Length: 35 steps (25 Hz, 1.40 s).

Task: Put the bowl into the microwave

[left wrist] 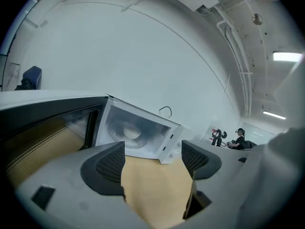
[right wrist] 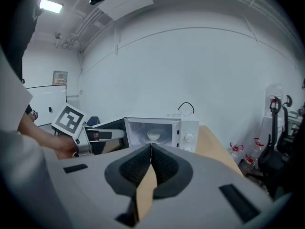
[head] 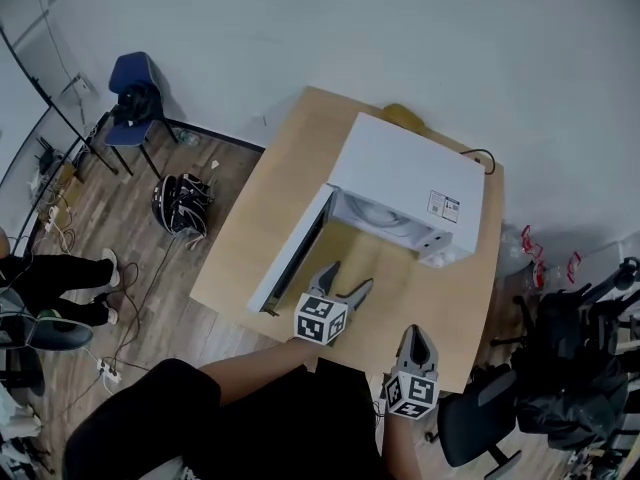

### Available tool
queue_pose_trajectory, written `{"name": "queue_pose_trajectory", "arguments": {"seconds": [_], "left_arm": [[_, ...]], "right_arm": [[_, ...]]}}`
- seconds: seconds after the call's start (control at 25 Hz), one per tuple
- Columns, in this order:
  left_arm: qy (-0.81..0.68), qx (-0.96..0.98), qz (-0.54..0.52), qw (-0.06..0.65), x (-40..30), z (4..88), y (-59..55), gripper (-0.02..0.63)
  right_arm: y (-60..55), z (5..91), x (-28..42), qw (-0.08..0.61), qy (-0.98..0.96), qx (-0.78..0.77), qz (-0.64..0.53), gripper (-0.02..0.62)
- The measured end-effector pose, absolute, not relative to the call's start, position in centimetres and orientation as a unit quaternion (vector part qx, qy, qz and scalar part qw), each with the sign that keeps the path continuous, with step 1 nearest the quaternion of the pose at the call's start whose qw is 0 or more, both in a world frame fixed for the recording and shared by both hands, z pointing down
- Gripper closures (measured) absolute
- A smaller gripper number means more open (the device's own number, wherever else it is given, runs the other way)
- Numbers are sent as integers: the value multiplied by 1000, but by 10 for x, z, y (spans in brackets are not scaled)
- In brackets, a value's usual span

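One table (head: 250, 238) carries one microwave (head: 405, 173) with its door (head: 295, 253) swung open, and the single white bowl (right wrist: 153, 136) already sits inside the microwave. It looks light, stiff, slick and breakable to me, so I would pinch it at the rim. In front of the microwave my left tongs (head: 350, 276) gape wide around nothing, and my right tongs (head: 416, 330) are pressed together, also empty.

1 white microwave (head: 405, 183), 1 white bowl (right wrist: 153, 136), 1 wooden table (head: 262, 230). 2 grippers: left gripper (head: 352, 275), right gripper (head: 416, 332). 1 blue chair (head: 134, 86), 1 black office chair (head: 478, 425).
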<state>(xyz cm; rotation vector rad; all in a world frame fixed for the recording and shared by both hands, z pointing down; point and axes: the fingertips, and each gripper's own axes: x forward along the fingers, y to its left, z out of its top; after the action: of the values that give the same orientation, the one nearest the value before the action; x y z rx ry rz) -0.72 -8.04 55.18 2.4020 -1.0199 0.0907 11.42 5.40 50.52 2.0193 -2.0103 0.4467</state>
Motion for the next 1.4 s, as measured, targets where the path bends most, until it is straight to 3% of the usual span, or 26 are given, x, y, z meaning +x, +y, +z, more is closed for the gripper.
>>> {"name": "queue_pose_trajectory", "arguments": {"seconds": [0.4,0.68,1.4], "left_arm": [[-328,907,21,264,-67,479,45,269],[-323,922,-37,212,-87,421,72,584],[-400,907,-6,133,-46,394,167,594]], "right_arm": [[116,462,52,102,-706,686,146,535],[128,419,32,85,-734,666,101,535],[210,394,64,92,-767,631,67,535]]}}
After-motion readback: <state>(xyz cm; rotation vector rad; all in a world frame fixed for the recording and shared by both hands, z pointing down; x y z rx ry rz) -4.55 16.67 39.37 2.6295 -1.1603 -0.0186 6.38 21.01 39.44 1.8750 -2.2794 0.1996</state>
